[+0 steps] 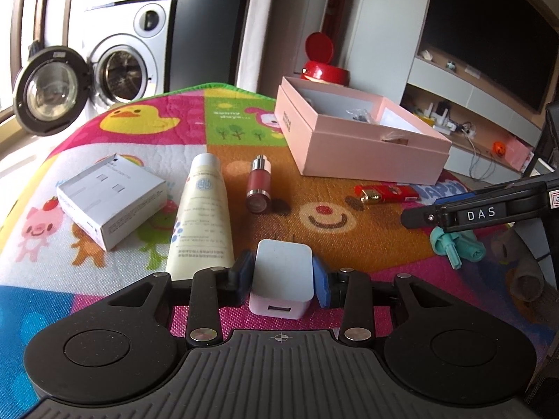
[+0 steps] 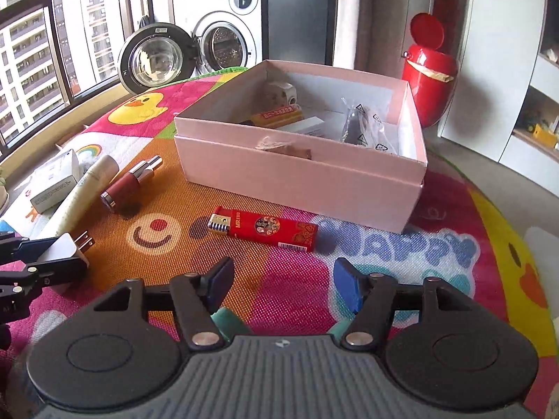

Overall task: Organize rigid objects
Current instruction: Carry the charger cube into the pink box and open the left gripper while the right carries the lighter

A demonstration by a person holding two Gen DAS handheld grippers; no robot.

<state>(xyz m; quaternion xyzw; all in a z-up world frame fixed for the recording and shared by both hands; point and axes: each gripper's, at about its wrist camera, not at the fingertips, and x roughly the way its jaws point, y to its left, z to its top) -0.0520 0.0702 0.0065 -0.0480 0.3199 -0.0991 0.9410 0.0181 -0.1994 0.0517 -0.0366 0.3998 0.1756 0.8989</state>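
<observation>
Stuff counted on the play mat [image 1: 314,188]: one pink box [image 2: 300,171], one lighter [image 2: 265,232], one tube [image 1: 202,216], one small bottle [image 1: 258,185], one white carton [image 1: 108,199], one teal piece [image 1: 454,248].

One white charger [image 1: 281,279] was pinched between the left gripper [image 1: 283,277] pads, low over the mat near the tube. The right gripper [image 2: 279,286] was held about half open, nothing clamped, the lighter lying just ahead of it.
</observation>
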